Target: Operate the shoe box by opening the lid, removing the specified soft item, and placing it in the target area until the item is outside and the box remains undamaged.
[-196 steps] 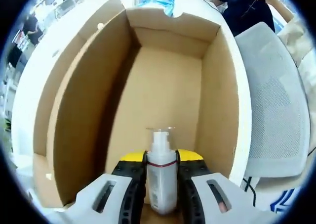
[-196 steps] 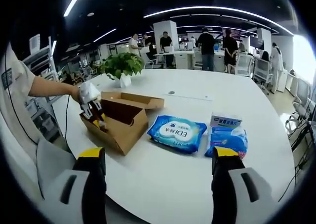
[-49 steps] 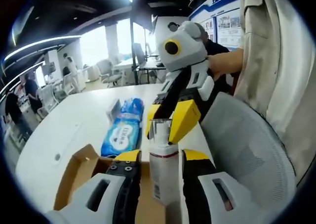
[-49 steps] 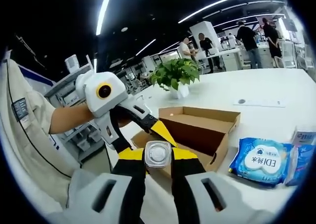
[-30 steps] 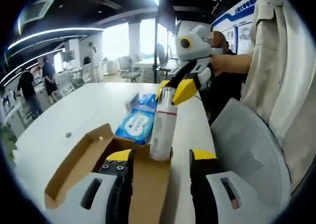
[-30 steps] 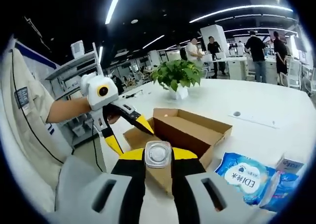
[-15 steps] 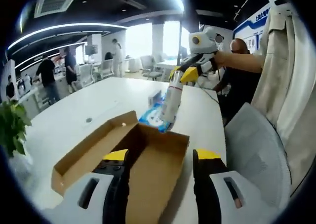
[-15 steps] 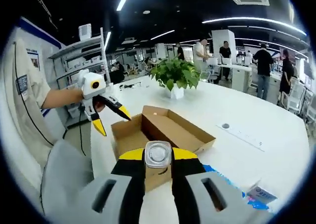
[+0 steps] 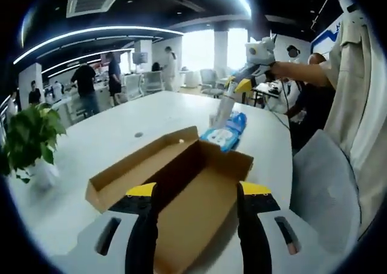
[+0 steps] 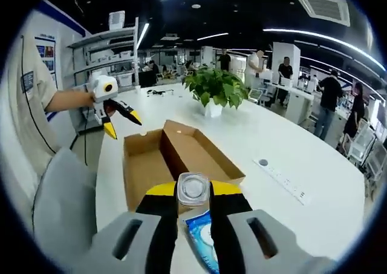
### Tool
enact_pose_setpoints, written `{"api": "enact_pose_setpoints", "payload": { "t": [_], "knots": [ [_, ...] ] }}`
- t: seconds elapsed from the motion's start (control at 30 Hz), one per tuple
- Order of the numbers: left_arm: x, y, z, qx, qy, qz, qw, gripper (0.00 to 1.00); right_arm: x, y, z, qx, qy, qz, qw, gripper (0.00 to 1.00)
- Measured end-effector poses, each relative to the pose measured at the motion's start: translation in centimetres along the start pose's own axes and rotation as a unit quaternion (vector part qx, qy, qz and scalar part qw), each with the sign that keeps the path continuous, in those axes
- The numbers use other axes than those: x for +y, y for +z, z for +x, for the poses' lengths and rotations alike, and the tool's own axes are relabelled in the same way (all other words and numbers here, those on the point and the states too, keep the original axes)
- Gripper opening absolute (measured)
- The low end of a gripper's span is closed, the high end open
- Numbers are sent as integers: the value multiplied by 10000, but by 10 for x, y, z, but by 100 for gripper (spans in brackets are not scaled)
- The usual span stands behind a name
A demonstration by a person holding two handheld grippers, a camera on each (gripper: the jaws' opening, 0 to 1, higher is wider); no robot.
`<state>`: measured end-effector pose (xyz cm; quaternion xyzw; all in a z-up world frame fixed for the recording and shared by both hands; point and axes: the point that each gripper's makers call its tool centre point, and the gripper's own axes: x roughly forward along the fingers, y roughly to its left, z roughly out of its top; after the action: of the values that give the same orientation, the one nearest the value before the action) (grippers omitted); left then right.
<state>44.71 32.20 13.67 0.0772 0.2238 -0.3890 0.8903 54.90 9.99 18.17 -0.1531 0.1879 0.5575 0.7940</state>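
The open brown shoe box [image 9: 187, 186] [image 10: 158, 160] lies on the white table, empty inside, lid flap folded out. A clear pump bottle [image 10: 193, 187] [image 9: 223, 109] is seen from its cap end, with my right gripper [image 10: 193, 196] [image 9: 237, 86] shut on it. It hangs upright just above the blue wipes pack [image 9: 227, 130] [image 10: 202, 241], past the box's end. My left gripper [image 9: 198, 192] [image 10: 123, 124] stands open over the box's near end, nothing between its fingers.
A potted plant [image 10: 214, 86] [image 9: 29, 135] stands beyond the box. A white power strip [image 10: 282, 178] lies on the table to the right. A grey chair back [image 9: 326, 177] [image 10: 65, 204] is at the table's edge. Several people stand in the background.
The right gripper has carried the bottle farther from the box, over the blue pack. The left gripper stays open and now sits farther from the bottle.
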Motion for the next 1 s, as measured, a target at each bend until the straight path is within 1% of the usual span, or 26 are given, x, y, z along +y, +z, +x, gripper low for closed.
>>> {"api": "enact_pose_setpoints", "payload": {
  "t": [0.2, 0.37, 0.57, 0.67, 0.8, 0.9, 1.0],
  "knots": [
    [4, -10, -11, 6, 202, -203, 9996, 52, -17, -5, 0, 244, 109, -422, 9988, 16],
    [8, -17, -18, -54, 460, -397, 9981, 53, -27, -8, 2, 353, 224, -637, 9971, 16],
    [9, -26, -25, -64, 672, -532, 9963, 53, -39, -18, 6, 557, 337, -840, 9943, 16],
    [11, -28, -29, -61, 767, -600, 9952, 53, -44, -23, 8, 626, 469, -1049, 9914, 16],
    [15, -31, -32, -97, 943, -713, 9929, 53, -55, -30, 11, 696, 500, -1113, 9901, 17],
    [15, -33, -32, -122, 1002, -800, 9917, 53, -62, -36, 12, 783, 530, -1133, 9891, 17],
    [16, -37, -33, -86, 1062, -851, 9907, 54, -69, -42, 14, 866, 529, -1191, 9877, 17]
  ]
}}
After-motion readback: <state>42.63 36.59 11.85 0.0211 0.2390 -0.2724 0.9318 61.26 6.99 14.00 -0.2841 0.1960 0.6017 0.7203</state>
